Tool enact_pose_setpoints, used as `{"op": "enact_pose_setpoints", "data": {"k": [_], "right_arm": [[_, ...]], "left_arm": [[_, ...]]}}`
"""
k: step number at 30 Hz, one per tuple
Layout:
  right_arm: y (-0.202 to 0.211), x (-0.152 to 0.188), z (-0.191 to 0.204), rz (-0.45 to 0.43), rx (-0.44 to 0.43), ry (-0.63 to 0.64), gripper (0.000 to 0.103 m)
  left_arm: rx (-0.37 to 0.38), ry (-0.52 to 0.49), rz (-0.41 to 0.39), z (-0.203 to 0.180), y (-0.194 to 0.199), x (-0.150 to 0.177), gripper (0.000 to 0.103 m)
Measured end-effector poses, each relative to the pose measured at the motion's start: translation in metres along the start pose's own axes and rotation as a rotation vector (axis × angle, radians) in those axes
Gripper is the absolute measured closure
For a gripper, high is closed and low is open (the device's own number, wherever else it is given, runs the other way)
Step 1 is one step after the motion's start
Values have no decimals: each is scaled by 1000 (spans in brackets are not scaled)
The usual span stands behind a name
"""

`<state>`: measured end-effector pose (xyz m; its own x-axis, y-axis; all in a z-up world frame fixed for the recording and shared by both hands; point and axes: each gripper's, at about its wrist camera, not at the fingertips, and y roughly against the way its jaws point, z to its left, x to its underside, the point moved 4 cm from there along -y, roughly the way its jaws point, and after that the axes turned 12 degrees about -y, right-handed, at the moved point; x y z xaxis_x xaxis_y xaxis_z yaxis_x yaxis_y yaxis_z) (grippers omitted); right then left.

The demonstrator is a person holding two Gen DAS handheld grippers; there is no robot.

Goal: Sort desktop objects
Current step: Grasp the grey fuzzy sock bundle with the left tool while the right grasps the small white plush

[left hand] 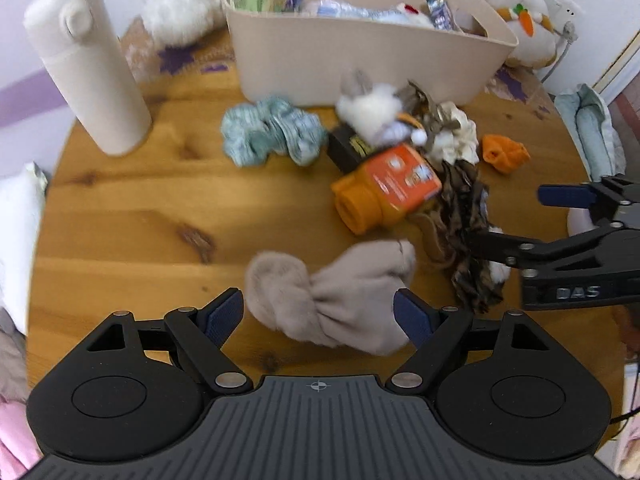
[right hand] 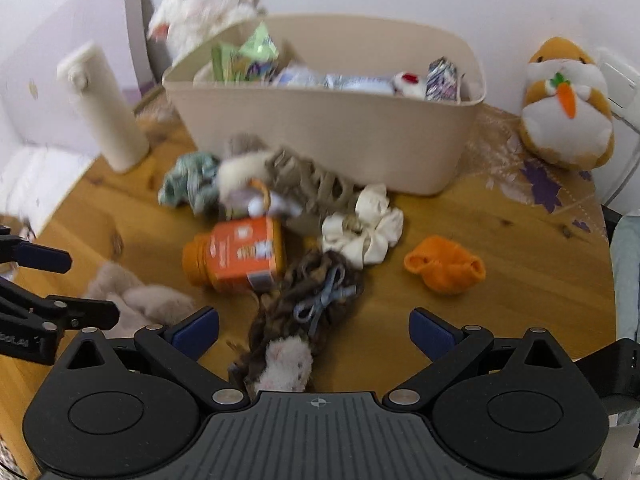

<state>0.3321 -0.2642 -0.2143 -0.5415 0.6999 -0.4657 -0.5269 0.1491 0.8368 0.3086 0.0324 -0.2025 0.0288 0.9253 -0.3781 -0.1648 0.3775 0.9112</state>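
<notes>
On the round wooden table [left hand: 120, 216] lies a pile of small things. My left gripper [left hand: 319, 317] is open with a beige fuzzy sock [left hand: 332, 300] lying between its pads, not pinched. My right gripper [right hand: 314, 330] is open over a brown leopard-print scrunchie with a blue bow [right hand: 308, 300]; it shows at the right of the left wrist view [left hand: 520, 224]. An orange bottle [right hand: 236, 258] lies on its side in the middle. Around it lie a cream scrunchie [right hand: 366, 228], a blue scrunchie [left hand: 272, 134], an orange cloth piece [right hand: 444, 266] and a small plush rabbit [left hand: 372, 110].
A beige bin [right hand: 332, 136] with packets and small items stands at the back. A cream flask [left hand: 86, 64] stands upright at the left. A white plush lamb [right hand: 204, 4] and a hamster plush with a carrot [right hand: 568, 104] sit behind. The table edge curves close on the right.
</notes>
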Motion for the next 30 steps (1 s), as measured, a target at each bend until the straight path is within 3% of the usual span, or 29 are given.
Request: {"op": "enact_pose_setpoints", "data": {"k": [5, 11, 14, 16, 21, 30], "right_arm": [[-20, 6, -4, 55, 39, -21, 8], [-33, 12, -10, 96, 34, -87, 16], [-33, 14, -12, 94, 7, -128, 23], [-30, 15, -14, 91, -22, -154, 37], [-28, 19, -17, 105, -54, -196, 66], [-24, 26, -25, 78, -68, -242, 74]], "left_arm": [[45, 24, 44, -7, -20, 3, 19], [6, 13, 71, -12, -41, -2, 19], [-22, -9, 72, -14, -47, -4, 19], [-30, -22, 66, -15, -47, -4, 20], [-40, -39, 44, -16, -47, -4, 29], [-57, -42, -1, -17, -38, -1, 53]]}}
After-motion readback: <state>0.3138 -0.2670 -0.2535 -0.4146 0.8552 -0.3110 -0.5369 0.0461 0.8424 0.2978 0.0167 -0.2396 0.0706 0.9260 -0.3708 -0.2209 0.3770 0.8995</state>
